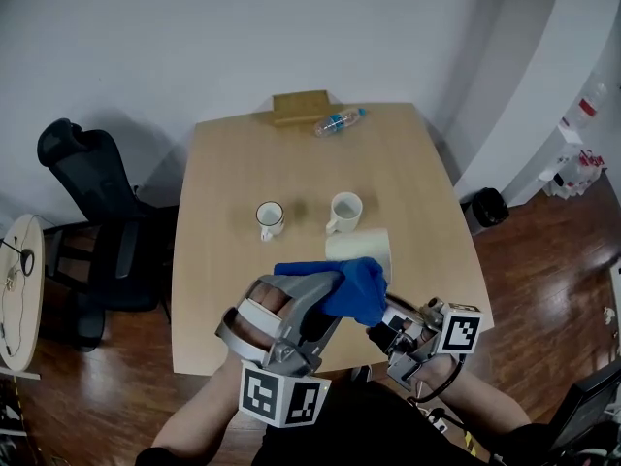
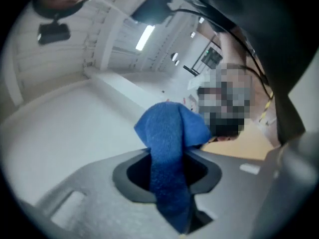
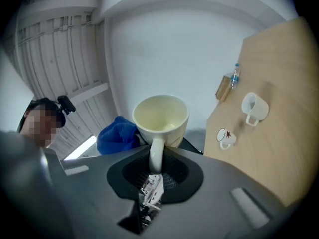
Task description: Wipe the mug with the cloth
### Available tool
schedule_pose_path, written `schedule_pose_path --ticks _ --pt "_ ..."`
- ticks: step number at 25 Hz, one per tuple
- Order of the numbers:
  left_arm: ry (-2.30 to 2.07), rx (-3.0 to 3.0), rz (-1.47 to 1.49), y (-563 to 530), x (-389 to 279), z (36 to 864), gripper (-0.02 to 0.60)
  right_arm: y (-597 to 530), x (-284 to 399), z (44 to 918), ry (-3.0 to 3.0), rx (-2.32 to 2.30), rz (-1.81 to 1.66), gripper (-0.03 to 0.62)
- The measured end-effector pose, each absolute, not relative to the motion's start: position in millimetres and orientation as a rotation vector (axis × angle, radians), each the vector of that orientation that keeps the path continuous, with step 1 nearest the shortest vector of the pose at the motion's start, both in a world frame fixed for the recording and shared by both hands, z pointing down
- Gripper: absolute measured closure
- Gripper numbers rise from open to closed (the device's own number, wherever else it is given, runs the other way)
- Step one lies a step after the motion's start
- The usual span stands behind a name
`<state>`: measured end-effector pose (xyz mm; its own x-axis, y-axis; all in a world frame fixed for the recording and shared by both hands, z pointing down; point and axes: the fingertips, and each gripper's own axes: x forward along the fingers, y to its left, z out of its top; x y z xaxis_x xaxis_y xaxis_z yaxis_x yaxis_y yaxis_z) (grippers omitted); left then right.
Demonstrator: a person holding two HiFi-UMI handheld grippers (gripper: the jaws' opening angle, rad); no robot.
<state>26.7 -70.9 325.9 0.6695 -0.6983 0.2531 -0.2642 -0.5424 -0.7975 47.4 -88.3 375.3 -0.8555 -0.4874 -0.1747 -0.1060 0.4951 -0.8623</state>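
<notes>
The right gripper [image 3: 156, 158] has its jaws closed on the handle of the cream mug [image 3: 160, 114], which it holds in the air over the near edge of the table [image 1: 233, 163], in front of the person. The left gripper [image 1: 328, 291] is clamped on the blue cloth [image 2: 169, 138]. A bunched end of the cloth pokes out past the jaw tips and lies just left of the mug. No view shows for certain whether cloth and mug touch. In the head view the cloth covers the near part of the mug, so only a pale side wall shows. The right gripper view looks into the mug's open mouth and shows the handle running down between the jaws. The left gripper view shows the cloth pinched in the gap but no mug at all. Farther out on the table stand a dark-rimmed mug [image 1: 270, 219] to the left and a white mug [image 1: 344, 212] to the right. At the far edge lie a plastic bottle [image 1: 340, 121] and a wooden block [image 1: 300, 107].
</notes>
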Motion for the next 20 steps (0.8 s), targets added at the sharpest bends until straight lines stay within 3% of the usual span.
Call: schedule_pose_path --ticks 6,12,15,20 --pt "0.456 -2.778 -0.651 -79.8 12.8 304.7 0.451 -61.5 58.9 372.3 2.709 -0.532 -1.023 0.559" --pt "-0.158 -3.347 -0.562 -58.5 2.8 320.0 0.449 -16.2 63.8 381.9 2.973 -0.311 -0.879 0.560" --pt "-0.534 -3.582 -0.203 -41.0 -1.8 309.8 0.448 10.9 62.5 375.6 2.884 -0.059 -0.975 0.559" --pt "-0.959 -3.632 0.824 -27.3 -17.0 285.4 0.448 33.1 57.5 343.8 2.616 0.241 -1.052 0.560"
